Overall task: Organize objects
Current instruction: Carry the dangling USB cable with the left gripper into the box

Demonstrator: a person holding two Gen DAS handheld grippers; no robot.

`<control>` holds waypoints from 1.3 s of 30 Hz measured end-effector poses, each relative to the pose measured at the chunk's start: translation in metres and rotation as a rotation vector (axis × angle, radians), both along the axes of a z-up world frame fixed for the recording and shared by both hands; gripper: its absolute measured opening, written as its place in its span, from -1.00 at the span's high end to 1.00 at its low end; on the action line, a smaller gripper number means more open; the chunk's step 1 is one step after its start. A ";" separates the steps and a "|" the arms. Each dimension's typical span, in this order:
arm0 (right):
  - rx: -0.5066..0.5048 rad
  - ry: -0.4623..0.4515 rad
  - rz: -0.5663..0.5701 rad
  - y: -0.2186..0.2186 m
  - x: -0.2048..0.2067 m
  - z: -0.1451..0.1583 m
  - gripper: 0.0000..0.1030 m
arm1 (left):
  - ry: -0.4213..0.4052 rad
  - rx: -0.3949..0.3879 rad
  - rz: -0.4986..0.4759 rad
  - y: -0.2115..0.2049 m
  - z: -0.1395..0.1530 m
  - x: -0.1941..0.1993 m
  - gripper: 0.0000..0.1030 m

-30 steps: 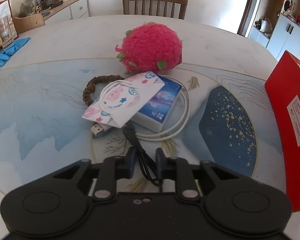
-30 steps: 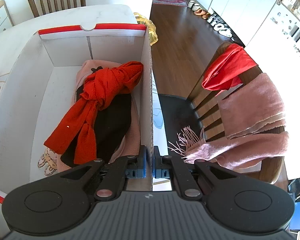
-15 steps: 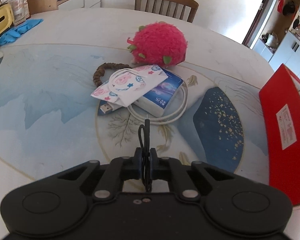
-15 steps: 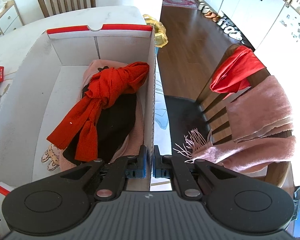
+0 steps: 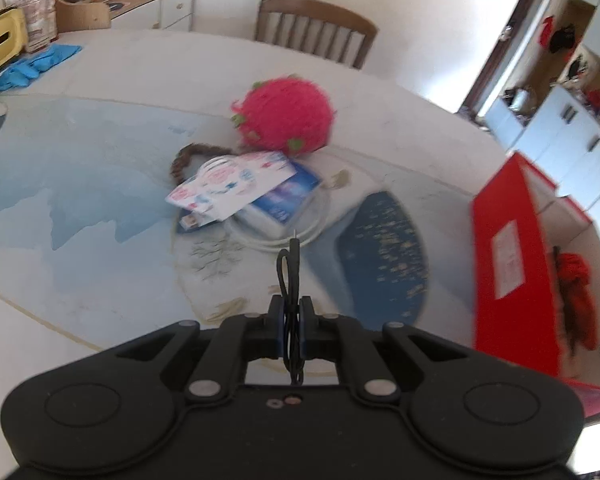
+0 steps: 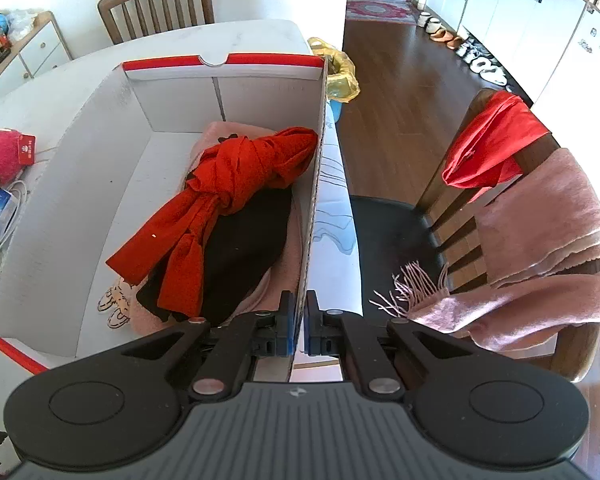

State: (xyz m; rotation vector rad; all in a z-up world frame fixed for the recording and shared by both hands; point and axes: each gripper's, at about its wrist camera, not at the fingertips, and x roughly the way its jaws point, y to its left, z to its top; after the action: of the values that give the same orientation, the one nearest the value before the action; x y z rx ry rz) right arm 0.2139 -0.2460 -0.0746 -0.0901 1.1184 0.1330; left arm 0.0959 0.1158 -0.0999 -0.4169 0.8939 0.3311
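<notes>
- The left gripper [image 5: 293, 322] pinches a thin black cable [image 5: 290, 272], looped and stiff, lifted clear of the glossy desk [image 5: 80, 208].
- The right gripper [image 6: 298, 322] clamps the cardboard box [image 6: 314, 216] wall edge.
- A fuzzy pink plush [image 5: 284, 116] sits behind a flat pouch [image 5: 230, 188]; bare desk surrounds them.

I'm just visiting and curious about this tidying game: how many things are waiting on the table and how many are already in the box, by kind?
Cables: 2, black cable in the left gripper, white cable on the table
Plush toy: 1
Patterned pouch: 1
Blue packet: 1
Braided brown ring: 1
Red scarf in the box: 1
Total: 7
</notes>
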 end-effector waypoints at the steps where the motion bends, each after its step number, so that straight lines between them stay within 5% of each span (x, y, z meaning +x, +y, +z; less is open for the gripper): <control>1: 0.004 0.000 0.001 -0.001 -0.001 0.000 0.92 | -0.012 -0.010 -0.011 -0.002 0.005 0.000 0.92; 23: 0.014 -0.007 0.012 -0.005 -0.005 0.000 0.92 | -0.124 -0.094 -0.344 -0.100 0.075 0.064 0.92; 30: 0.011 -0.006 0.014 -0.004 -0.005 0.000 0.92 | -0.093 -0.055 -0.486 -0.156 0.073 0.104 0.92; 39: 0.010 -0.006 0.018 -0.003 -0.006 0.001 0.92 | -0.009 0.051 -0.517 -0.202 0.053 0.155 0.91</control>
State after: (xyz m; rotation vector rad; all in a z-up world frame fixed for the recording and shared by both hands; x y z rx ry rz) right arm 0.2083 -0.2486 -0.0732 -0.0918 1.1108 0.1545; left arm 0.2513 -0.0859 -0.0473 -0.1291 0.9477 -0.1230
